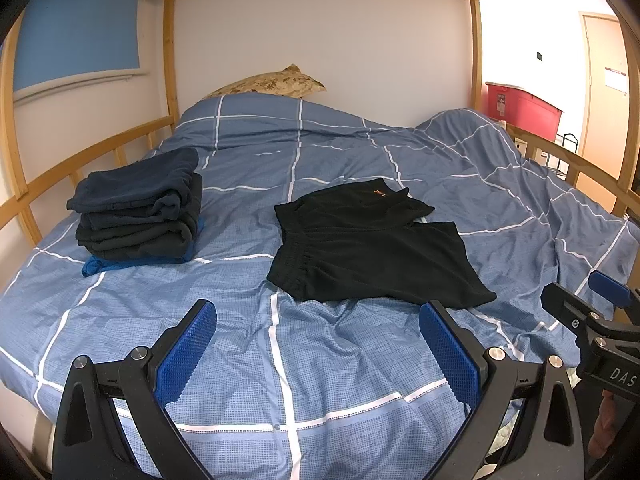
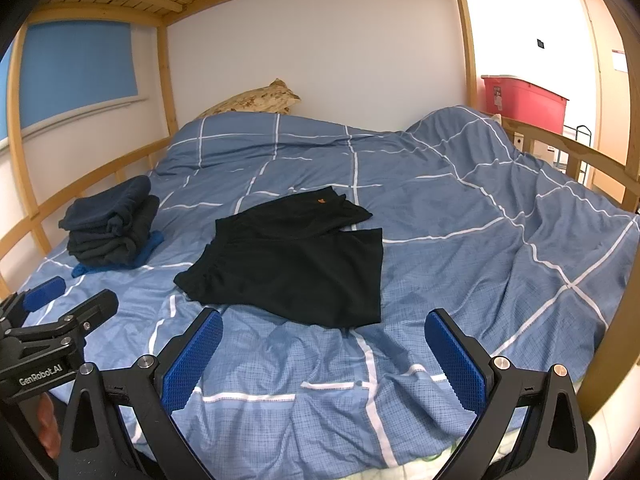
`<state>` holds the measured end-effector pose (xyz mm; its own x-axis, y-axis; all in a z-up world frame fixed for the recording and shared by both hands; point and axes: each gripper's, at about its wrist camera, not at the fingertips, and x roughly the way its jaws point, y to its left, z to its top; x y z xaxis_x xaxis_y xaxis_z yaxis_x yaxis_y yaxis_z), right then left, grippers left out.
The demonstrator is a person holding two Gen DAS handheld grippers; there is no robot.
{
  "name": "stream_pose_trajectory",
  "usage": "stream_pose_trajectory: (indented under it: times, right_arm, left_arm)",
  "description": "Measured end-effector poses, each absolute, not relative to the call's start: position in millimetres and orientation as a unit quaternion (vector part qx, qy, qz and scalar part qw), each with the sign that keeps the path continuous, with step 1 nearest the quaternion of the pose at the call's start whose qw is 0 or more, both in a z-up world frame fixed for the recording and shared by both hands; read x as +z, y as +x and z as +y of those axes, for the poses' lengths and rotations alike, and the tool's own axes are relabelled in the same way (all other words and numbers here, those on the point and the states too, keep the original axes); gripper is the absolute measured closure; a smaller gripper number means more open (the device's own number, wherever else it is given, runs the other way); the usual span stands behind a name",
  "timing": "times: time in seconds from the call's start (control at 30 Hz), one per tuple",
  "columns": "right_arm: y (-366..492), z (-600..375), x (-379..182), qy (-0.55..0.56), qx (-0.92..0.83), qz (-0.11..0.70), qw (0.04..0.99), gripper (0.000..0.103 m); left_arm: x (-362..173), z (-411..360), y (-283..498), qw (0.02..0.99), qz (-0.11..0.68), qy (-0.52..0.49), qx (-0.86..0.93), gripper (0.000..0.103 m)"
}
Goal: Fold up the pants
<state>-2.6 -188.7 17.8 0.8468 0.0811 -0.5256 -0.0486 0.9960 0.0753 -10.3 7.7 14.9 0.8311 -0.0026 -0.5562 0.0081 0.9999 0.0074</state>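
Black shorts-like pants (image 1: 372, 244) lie on the blue checked duvet (image 1: 280, 360), waistband to the left, one leg partly folded over with an orange logo on top; they also show in the right wrist view (image 2: 296, 260). My left gripper (image 1: 320, 320) is open and empty, held above the duvet just short of the pants' near edge. My right gripper (image 2: 324, 324) is open and empty, also just short of the near edge. Each gripper shows at the edge of the other's view: the right one (image 1: 584, 300), the left one (image 2: 68, 296).
A stack of folded dark garments (image 1: 140, 208) sits on the duvet at left, also in the right wrist view (image 2: 112, 224). A patterned pillow (image 1: 268, 86) lies at the head. Wooden bunk rails (image 1: 100, 152) line both sides. A red bin (image 1: 520, 108) stands beyond the right rail.
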Motion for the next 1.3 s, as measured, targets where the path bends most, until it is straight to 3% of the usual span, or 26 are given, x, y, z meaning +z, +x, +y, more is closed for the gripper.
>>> stream_pose_trajectory:
  times: [0.87, 1.3]
  right_arm:
    - [-2.7, -192.7, 13.9, 0.028, 0.036, 0.279, 0.959, 0.001]
    - [63.0, -206.1, 24.1, -0.010, 0.048, 0.241, 0.969, 0.001]
  left_arm:
    - [10.1, 3.5, -8.6, 0.956, 0.295, 0.006, -0.003, 0.000]
    - [20.3, -21.3, 68.9, 0.961, 0.273, 0.020, -0.027, 0.000]
